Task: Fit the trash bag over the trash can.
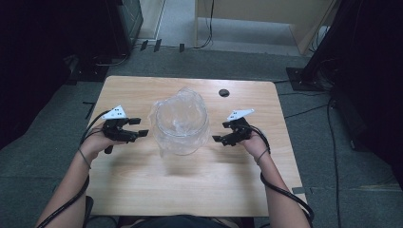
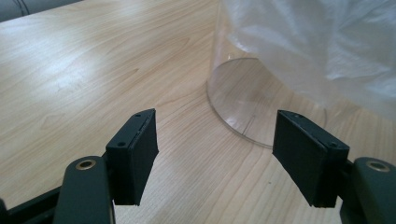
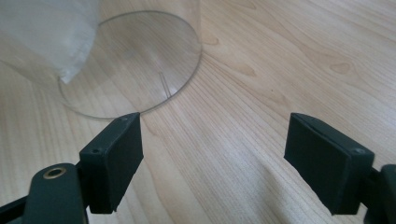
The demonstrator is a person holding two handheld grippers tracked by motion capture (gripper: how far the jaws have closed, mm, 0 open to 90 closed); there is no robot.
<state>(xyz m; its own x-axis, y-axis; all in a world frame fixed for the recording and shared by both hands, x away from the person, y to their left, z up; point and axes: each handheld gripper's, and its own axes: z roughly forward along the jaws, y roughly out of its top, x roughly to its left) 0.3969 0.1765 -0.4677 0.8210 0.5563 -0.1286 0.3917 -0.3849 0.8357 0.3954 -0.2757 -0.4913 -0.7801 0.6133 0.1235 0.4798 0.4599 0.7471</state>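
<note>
I flank the clear container point(image 1: 181, 127), lined with a plastic bag point(image 1: 183, 102), mid-worktop point(image 1: 142, 190): my left hand-held gripper point(image 1: 138, 127) and right hand-held gripper point(image 1: 222, 131) both released, ready to reach it from both sides.

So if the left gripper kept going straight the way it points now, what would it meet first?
Probably the clear container with the plastic bag draped over it. The left gripper has its jaws open and aims at its base, though depth is hard to judge.

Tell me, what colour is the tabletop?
Light wood grain tabletop, best seen in the right gripper view.
</note>
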